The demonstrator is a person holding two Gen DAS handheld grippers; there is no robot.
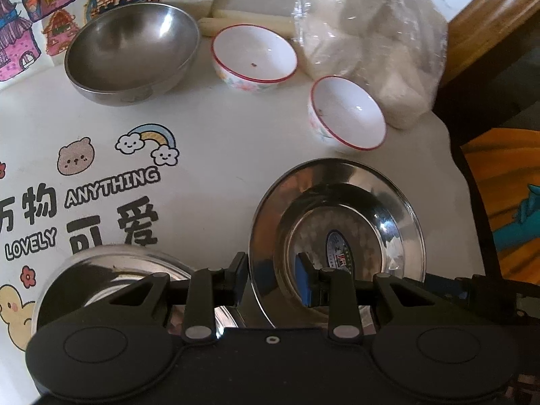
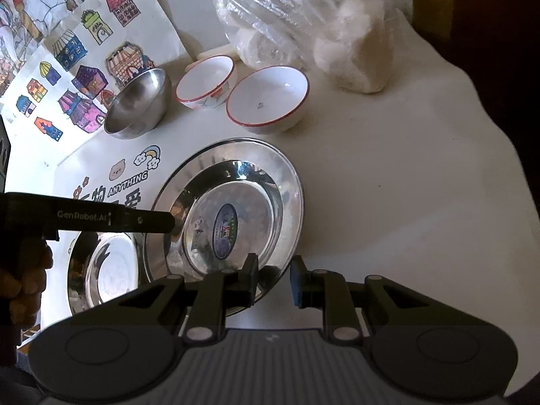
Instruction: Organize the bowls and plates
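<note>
The left gripper (image 1: 272,280) is open, its jaws apart astride the near-left rim of the big steel plate (image 1: 337,202). The right gripper (image 2: 274,280) is also open at the plate's near rim. A smaller steel plate (image 2: 101,270) lies touching on the left. Farther stand 2 white bowls (image 1: 254,55) and 1 steel bowl (image 1: 131,50). I judge the thin shiny rim may slip, knocking the smaller plate.

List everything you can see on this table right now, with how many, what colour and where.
Steel plates: 2, silver; larger plate near edge, smaller plate beside it.
Steel bowl: 1, silver, far side by the drawings.
Ceramic bowls: 2, white with red rims; first bowl and second bowl, near the bag.
Plastic bag: 1, clear, white contents, far corner.
House drawings: coloured sheets, far side.
Table cover: 1, white, cartoon print.
Left gripper: open, straddling larger plate's rim.
Right gripper: open, at larger plate's near rim.
</note>
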